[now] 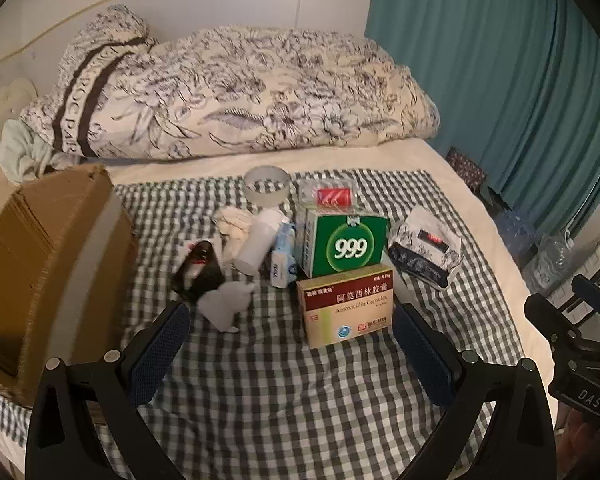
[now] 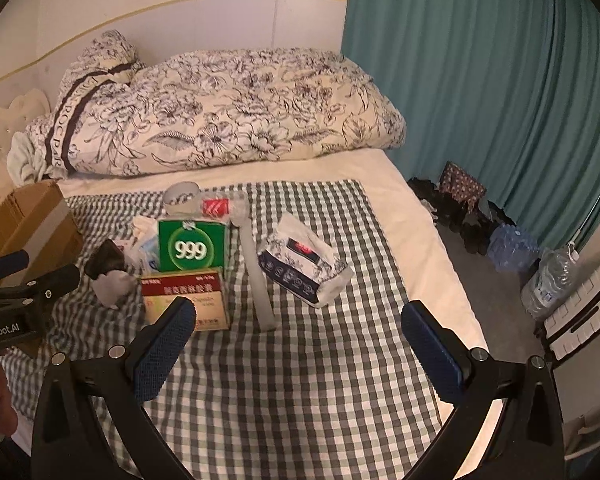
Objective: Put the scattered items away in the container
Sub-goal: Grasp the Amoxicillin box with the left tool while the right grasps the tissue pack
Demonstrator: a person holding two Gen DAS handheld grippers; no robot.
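Both the left gripper and right gripper hung released, and grabbing the amoxicillin box could perhaps topple the leaning 999 box.

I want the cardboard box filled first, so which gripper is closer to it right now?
Left. The left gripper hangs open right beside the cardboard box, which fills that view's left side. The right gripper is open further right, past the left one.

Black gripper frames, blue textured pads, silver screws.
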